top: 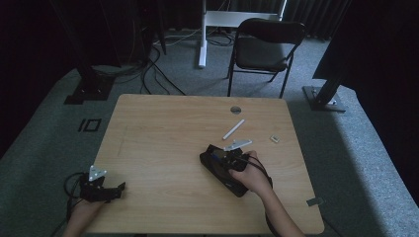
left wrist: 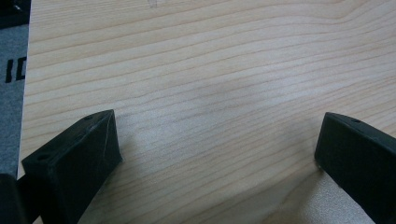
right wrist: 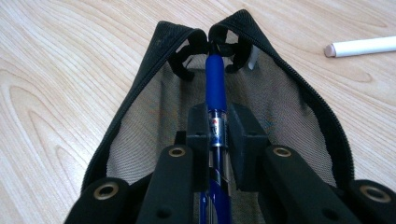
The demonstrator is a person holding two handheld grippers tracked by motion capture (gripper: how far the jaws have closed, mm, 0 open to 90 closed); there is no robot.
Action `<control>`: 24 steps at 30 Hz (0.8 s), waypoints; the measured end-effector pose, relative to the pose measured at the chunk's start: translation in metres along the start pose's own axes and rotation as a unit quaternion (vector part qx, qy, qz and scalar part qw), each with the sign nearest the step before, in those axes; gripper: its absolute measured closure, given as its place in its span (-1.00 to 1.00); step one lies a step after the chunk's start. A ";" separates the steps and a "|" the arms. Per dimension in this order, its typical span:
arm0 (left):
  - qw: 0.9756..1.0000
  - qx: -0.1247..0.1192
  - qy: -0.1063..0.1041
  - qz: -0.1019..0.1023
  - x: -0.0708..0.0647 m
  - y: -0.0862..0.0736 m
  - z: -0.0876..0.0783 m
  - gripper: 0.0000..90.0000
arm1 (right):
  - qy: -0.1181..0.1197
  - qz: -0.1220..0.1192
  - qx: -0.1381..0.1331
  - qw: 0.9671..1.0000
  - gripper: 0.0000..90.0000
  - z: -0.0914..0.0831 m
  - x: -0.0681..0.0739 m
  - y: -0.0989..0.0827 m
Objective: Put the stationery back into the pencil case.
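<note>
A black mesh pencil case lies open on the wooden table, right of centre in the high view. My right gripper is shut on a blue pen, whose tip points into the case's open mouth toward the zipper end. In the high view the right gripper sits over the case. A white pen lies on the table beyond the case. My left gripper is open over bare wood near the table's front left corner.
A small white block lies right of the white pen. A round grommet sits near the table's far edge. A black folding chair stands beyond the table. Cables and stand feet lie on the grey carpet at far left.
</note>
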State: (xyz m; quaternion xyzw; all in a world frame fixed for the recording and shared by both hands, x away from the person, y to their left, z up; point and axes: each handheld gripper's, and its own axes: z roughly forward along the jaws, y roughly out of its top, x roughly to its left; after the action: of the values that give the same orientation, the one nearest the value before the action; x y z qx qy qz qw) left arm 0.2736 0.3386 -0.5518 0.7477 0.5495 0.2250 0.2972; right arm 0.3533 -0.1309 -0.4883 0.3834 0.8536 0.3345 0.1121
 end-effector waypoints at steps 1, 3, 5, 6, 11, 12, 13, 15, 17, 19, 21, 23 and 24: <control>1.000 0.000 0.000 0.000 0.000 0.000 0.000 -1.00 | -0.001 0.001 0.000 1.000 0.76 0.001 0.000 0.000; 1.000 0.000 0.000 0.000 0.000 0.000 0.000 -1.00 | -0.003 0.002 0.002 1.000 0.76 0.002 -0.001 0.001; 1.000 0.000 0.000 0.000 0.000 0.000 0.000 -1.00 | -0.004 0.003 0.006 1.000 0.76 0.004 -0.001 0.001; 1.000 0.000 0.000 0.000 0.000 0.000 0.000 -1.00 | -0.004 0.005 0.007 1.000 0.76 0.005 -0.001 0.001; 1.000 0.000 0.000 0.000 0.000 0.000 0.000 -1.00 | -0.006 0.001 0.017 1.000 0.76 0.009 0.000 0.003; 1.000 0.000 0.000 0.000 0.000 0.000 0.000 -1.00 | -0.007 -0.001 0.020 1.000 0.76 0.010 0.000 0.003; 1.000 0.000 0.000 0.000 0.000 0.000 0.000 -1.00 | -0.005 -0.003 0.022 1.000 0.76 0.011 0.000 0.004; 1.000 0.000 0.000 0.000 0.000 0.000 0.000 -1.00 | -0.005 -0.003 0.025 1.000 0.76 0.012 0.000 0.004; 1.000 0.000 0.000 0.000 0.000 0.000 0.000 -1.00 | -0.006 -0.003 0.023 1.000 0.75 0.013 0.000 0.005; 1.000 0.000 0.000 0.000 0.000 0.000 0.000 -1.00 | -0.006 -0.002 0.022 1.000 0.75 0.013 0.000 0.005; 1.000 0.000 0.000 0.000 0.000 0.000 0.000 -1.00 | -0.004 -0.003 0.023 1.000 0.75 0.013 0.000 0.005; 1.000 0.000 0.000 0.000 0.000 0.000 0.000 -1.00 | -0.003 -0.004 0.024 1.000 0.74 0.013 0.000 0.005; 1.000 0.000 0.000 0.000 0.000 0.000 0.000 -1.00 | -0.003 -0.003 0.024 1.000 0.73 0.012 0.000 0.005</control>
State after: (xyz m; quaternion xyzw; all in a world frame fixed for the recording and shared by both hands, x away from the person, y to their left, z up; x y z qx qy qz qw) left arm 0.2736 0.3386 -0.5518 0.7477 0.5495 0.2250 0.2972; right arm 0.3619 -0.1225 -0.4943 0.3844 0.8620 0.3127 0.1066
